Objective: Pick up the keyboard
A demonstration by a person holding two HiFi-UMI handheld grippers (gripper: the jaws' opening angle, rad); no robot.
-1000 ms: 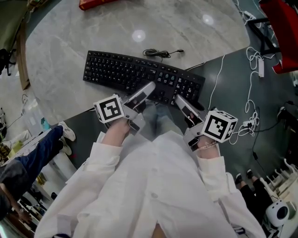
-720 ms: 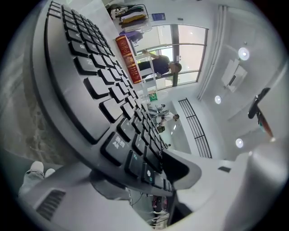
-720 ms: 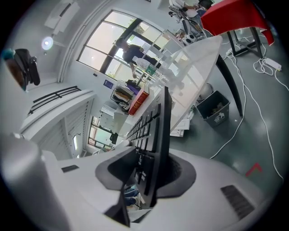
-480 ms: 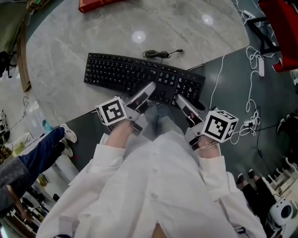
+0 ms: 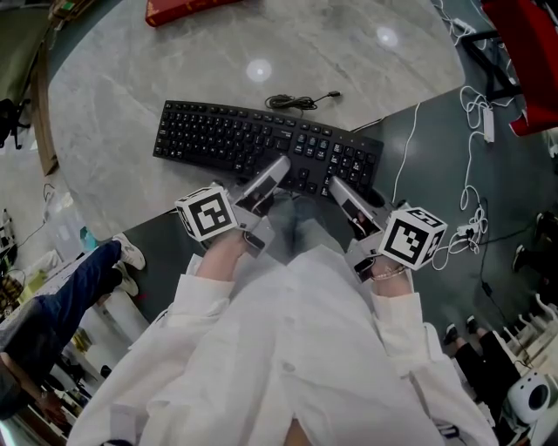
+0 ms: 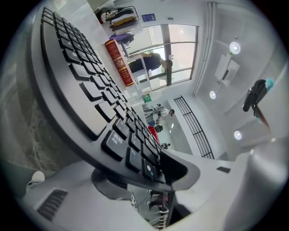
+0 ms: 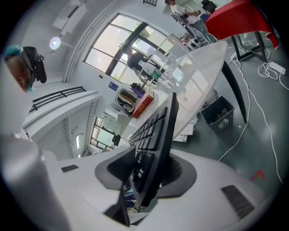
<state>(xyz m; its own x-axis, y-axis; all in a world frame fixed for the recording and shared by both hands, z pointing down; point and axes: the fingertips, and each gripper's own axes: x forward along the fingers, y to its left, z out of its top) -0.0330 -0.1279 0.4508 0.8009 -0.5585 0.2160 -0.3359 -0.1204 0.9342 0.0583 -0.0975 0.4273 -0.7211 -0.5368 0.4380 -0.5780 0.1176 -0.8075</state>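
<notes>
A black keyboard point(image 5: 227, 135) lies slantwise on the marble table point(image 5: 122, 70), with its right end past the table's near edge. My left gripper point(image 5: 279, 167) has the keyboard's point(image 6: 81, 81) near edge between its jaws. Those jaws are closing: one sits under the board and one over the keys, and I see no firm press. My right gripper point(image 5: 336, 186) is shut on the keyboard's point(image 7: 159, 128) near edge further right, a pad on each face. In the gripper views, the left gripper point(image 6: 146, 179) and the right gripper point(image 7: 143, 175) each straddle the board.
A coiled black cable point(image 5: 295, 101) lies just behind the keyboard. A red book point(image 5: 179, 8) sits at the table's far edge. White cables point(image 5: 475, 113) trail over the dark floor at right, near a red frame point(image 5: 527, 61). A person's shoe point(image 5: 129, 250) is at left.
The left gripper's marker cube has shifted and rolled a little, and its jaws have drawn in around the keyboard's edge. The right gripper has kept still.
</notes>
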